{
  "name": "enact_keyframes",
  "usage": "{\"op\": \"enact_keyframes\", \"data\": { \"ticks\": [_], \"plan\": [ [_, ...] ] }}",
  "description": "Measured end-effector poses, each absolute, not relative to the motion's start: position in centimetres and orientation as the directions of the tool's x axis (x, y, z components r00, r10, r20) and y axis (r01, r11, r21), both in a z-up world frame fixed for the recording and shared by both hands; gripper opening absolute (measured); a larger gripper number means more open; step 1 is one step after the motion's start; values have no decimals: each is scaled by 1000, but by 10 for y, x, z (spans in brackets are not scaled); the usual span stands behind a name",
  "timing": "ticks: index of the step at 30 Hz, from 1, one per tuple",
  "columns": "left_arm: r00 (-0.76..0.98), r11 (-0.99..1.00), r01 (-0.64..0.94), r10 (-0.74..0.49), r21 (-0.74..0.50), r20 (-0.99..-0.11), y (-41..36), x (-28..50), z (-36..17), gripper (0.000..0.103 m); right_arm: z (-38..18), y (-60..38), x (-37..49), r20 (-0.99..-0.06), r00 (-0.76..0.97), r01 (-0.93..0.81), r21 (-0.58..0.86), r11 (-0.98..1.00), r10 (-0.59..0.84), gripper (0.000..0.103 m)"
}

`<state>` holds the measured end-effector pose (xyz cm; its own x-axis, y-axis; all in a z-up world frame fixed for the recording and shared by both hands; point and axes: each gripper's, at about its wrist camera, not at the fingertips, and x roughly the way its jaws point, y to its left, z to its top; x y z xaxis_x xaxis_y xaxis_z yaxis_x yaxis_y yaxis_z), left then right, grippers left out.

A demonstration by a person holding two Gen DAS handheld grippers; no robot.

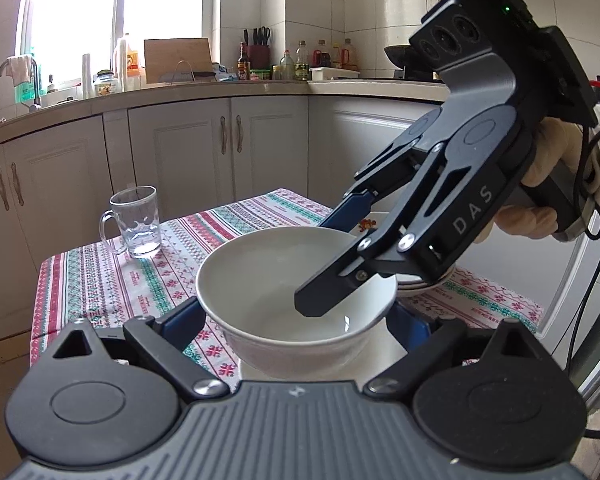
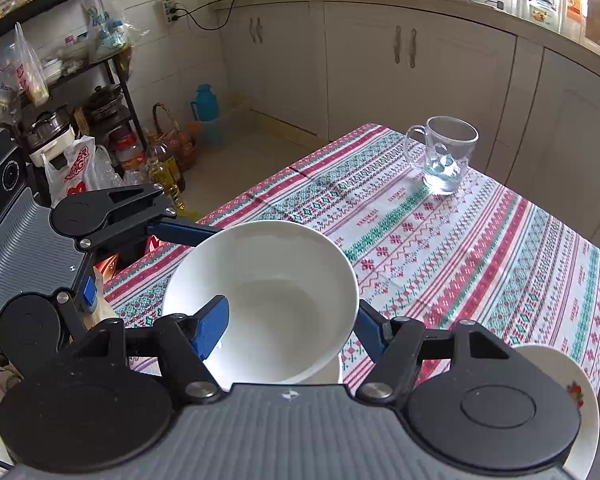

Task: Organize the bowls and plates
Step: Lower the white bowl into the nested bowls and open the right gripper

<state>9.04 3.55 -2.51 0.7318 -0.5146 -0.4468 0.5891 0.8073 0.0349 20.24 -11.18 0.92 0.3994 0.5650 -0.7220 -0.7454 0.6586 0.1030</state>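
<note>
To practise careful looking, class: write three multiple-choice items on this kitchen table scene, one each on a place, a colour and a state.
1. Where does the glass mug stand?
A. Inside the bowl
B. On the patterned tablecloth, apart from the bowl
C. On the floor

2. What colour is the bowl?
A. White
B. Red
C. Black

3. How are the right tongs placed?
A. Shut on the mug
B. Lying on the floor
C. One finger inside the bowl, one outside

Answers: 1 B, cloth shows between mug and bowl; 2 A, it is plain white inside and out; 3 C, the right wrist view shows a blue pad on each side of the wall.
</note>
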Motion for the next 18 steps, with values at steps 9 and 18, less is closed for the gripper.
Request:
{"op": "enact_keyframes", "data": {
  "ticks": [9,18],
  "plan": [
    [703,803,595,-513,13,-492,32,88,-36,96,-6,-116,194,-735,382,-738,123,664,560,73],
    [684,799,601,-517,-4,-514,32,88,-44,96,-16,-115,190,-747,371,-735,128,666,552,73]
  ]
}}
